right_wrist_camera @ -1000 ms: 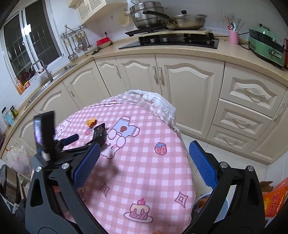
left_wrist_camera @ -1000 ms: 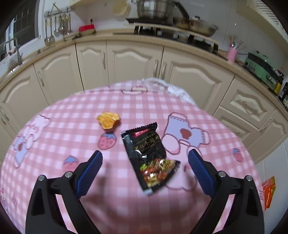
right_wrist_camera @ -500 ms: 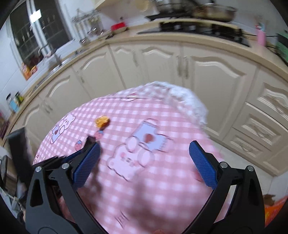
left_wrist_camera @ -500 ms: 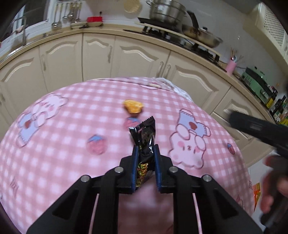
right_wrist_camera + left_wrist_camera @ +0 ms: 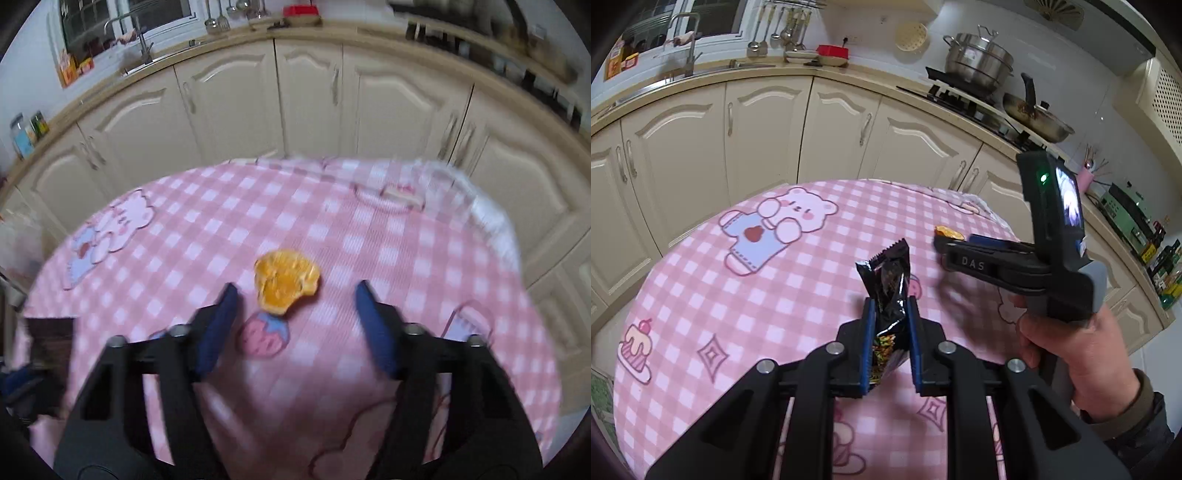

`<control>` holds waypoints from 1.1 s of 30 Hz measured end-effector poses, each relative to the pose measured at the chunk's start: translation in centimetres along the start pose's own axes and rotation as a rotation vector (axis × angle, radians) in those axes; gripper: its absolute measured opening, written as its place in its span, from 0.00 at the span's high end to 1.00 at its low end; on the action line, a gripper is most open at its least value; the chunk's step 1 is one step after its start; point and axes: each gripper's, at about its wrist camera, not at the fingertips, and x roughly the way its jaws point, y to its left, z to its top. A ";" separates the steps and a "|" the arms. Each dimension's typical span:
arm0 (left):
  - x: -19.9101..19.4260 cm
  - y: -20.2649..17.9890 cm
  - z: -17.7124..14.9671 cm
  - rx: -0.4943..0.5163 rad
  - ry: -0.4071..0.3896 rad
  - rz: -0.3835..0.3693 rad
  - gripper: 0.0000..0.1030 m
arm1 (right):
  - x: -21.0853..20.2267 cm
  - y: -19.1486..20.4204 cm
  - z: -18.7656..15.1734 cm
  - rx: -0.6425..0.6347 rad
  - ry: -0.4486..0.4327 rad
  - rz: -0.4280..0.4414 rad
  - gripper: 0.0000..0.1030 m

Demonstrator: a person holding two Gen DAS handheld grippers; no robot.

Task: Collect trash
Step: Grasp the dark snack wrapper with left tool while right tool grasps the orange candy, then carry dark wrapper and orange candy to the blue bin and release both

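Note:
My left gripper [image 5: 891, 301] is shut on a black snack packet [image 5: 886, 271], which stands up between the blue pads above the pink checked table [image 5: 701, 295]. An orange crumpled wrapper [image 5: 286, 282] lies on the table [image 5: 424, 251] just ahead of my right gripper [image 5: 295, 299]. That gripper's jaws are closing; the wrapper sits between the fingertips [image 5: 223, 314], and the pads do not touch it. In the left wrist view the right gripper [image 5: 942, 242] shows from the side, low over the orange wrapper [image 5: 947, 232], with a person's hand [image 5: 1082, 354] on its handle.
Cream kitchen cabinets [image 5: 768, 122] curve behind the table. The counter holds a sink tap [image 5: 685, 40], a steel pot [image 5: 979, 59] and a frying pan [image 5: 1038, 118]. The table's far edge [image 5: 491, 214] drops off to the right.
The left gripper shut on the black packet and lifted it off the table. The right gripper swung down over the table to the orange wrapper, and its jaws have narrowed.

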 end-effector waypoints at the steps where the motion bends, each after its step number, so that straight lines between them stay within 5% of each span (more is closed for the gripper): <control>1: -0.2 0.3 0.0 -0.006 -0.006 -0.001 0.85 | -0.2 -0.2 -0.1 0.016 -0.002 0.017 0.69; 9: -1.9 -1.0 -0.5 0.001 -0.031 -0.045 0.85 | -5.5 -1.3 -2.6 0.060 -0.078 0.078 0.69; 22: -7.0 -13.2 -2.9 0.173 -0.075 -0.207 0.85 | -22.8 -10.3 -10.5 0.254 -0.225 0.147 0.69; 27: -8.2 -19.6 -4.9 0.282 -0.052 -0.307 0.85 | -29.4 -15.3 -16.0 0.319 -0.278 0.065 0.69; 33: -7.6 -28.2 -8.9 0.433 0.043 -0.455 0.85 | -32.5 -21.9 -24.2 0.471 -0.221 -0.096 0.69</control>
